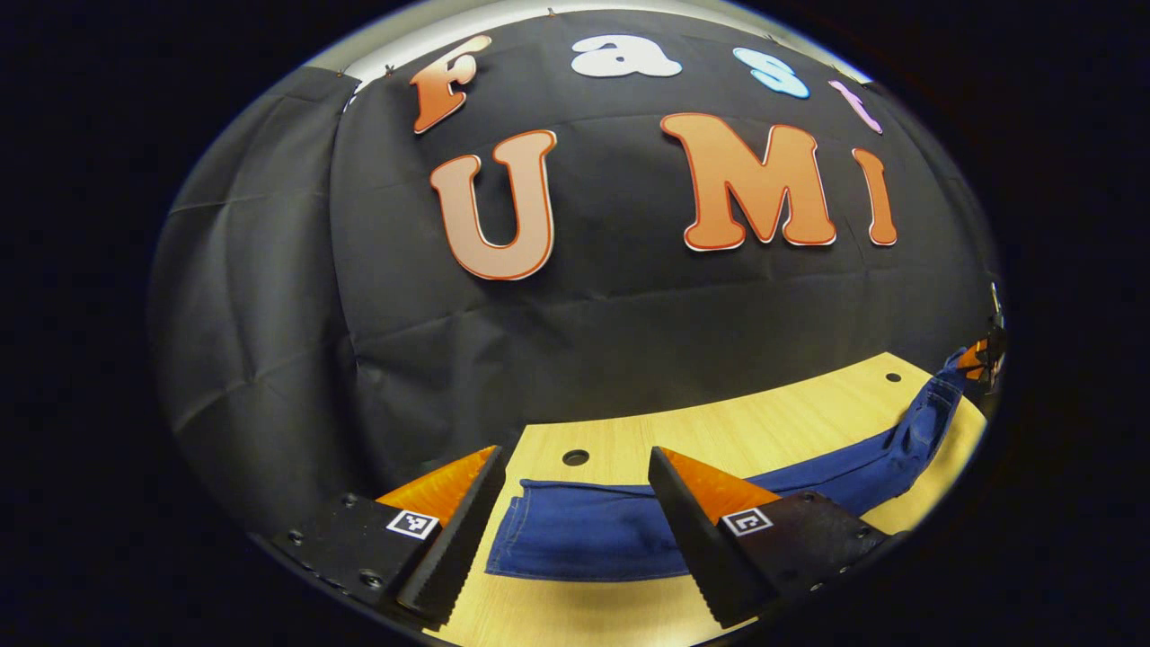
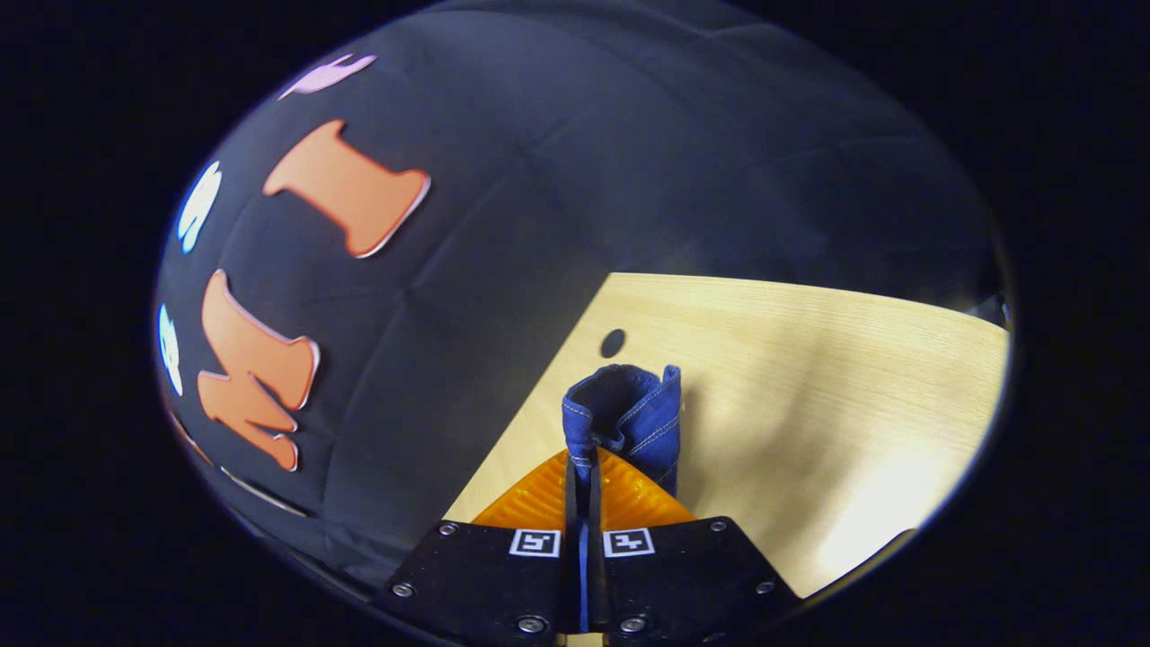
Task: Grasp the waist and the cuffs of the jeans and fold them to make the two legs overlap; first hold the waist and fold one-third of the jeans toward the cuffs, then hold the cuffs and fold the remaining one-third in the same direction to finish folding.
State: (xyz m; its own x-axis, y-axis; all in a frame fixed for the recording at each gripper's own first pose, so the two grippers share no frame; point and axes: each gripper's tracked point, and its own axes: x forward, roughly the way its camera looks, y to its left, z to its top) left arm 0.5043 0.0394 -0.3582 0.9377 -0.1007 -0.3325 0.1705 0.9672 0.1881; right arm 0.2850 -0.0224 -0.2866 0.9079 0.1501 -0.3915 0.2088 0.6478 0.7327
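1. Jeans lie stretched along the wooden bench, running from just ahead of the left tool toward the far right of the left gripper view, where the far end rises off the bench surface.
2. Left tool: fingers stand wide apart, one on each side of the near end of the denim, with nothing clamped between them. Whether the tips touch the cloth or hover above it cannot be told.
3. Right tool: fingers are pressed together on a fold of denim; a stitched, open-mouthed end of the jeans stands up just past the tips, lifted clear of the bench. The second tool at the raised far end in the left gripper view appears to be this same tool.
4. Which end is the waist and which the cuffs cannot be stated with certainty. The tubular hem in the right tool suggests a cuff.
5. Step in hand, as a judgement: the initial grasp phase. One end is secured; the other is not yet gripped. No fold is evident.
6. Next move calls for: lowering the left tool onto the near edge, closing on both layers of denim, then lifting both ends together so that the legs can be brought to overlap.
7. Caution: a shallow bite may catch one layer only.
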